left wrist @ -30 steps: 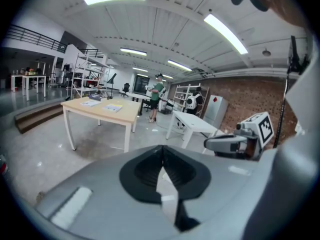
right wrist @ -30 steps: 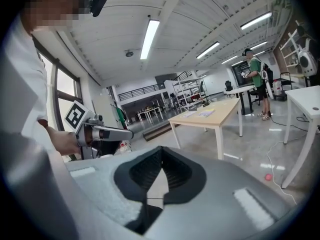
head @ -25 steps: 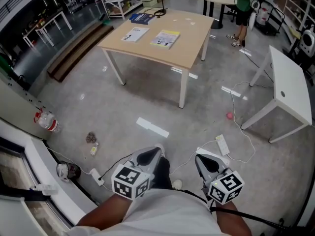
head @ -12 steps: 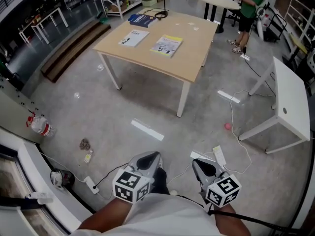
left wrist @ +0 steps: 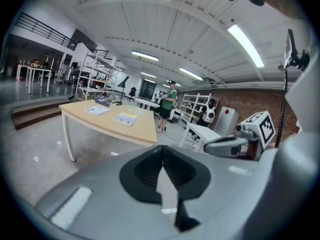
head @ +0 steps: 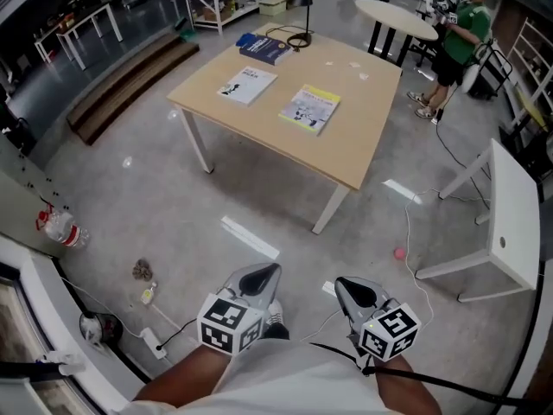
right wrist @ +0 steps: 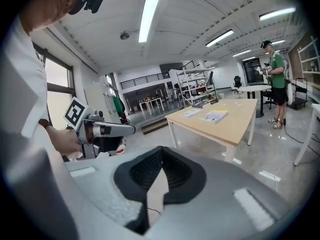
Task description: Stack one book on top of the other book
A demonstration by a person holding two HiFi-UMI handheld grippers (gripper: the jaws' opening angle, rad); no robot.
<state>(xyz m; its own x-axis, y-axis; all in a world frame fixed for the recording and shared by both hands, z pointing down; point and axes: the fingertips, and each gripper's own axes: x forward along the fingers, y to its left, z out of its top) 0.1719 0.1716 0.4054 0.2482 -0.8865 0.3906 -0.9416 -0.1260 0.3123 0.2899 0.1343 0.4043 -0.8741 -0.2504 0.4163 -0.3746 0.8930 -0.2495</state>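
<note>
On the wooden table (head: pixel 363 141) lie a white book (head: pixel 247 85), a yellow book (head: pixel 310 108) and, at the far edge, a dark blue book (head: pixel 265 47), each flat and apart from the others. My left gripper (head: pixel 263 277) and right gripper (head: pixel 350 290) are held side by side over the floor, well short of the table, both shut and empty. The left gripper view shows its jaws (left wrist: pixel 162 149) closed, with the yellow book (left wrist: pixel 125 118) far ahead. The right gripper view shows the same for its jaws (right wrist: pixel 161 150), and the yellow book (right wrist: pixel 216 115) in the distance.
A white table (head: pixel 510 223) stands to the right, with a cable and a pink ball (head: pixel 399 253) on the floor beside it. A person in green (head: pixel 462 33) stands by a round table (head: pixel 393 11). A lamp base (head: pixel 299 37) sits near the blue book. At the left lies a water bottle (head: pixel 56 226).
Both grippers have been carried forward over the floor, and the table with its books now lies nearer and lower in the head view. The jaws stayed closed.
</note>
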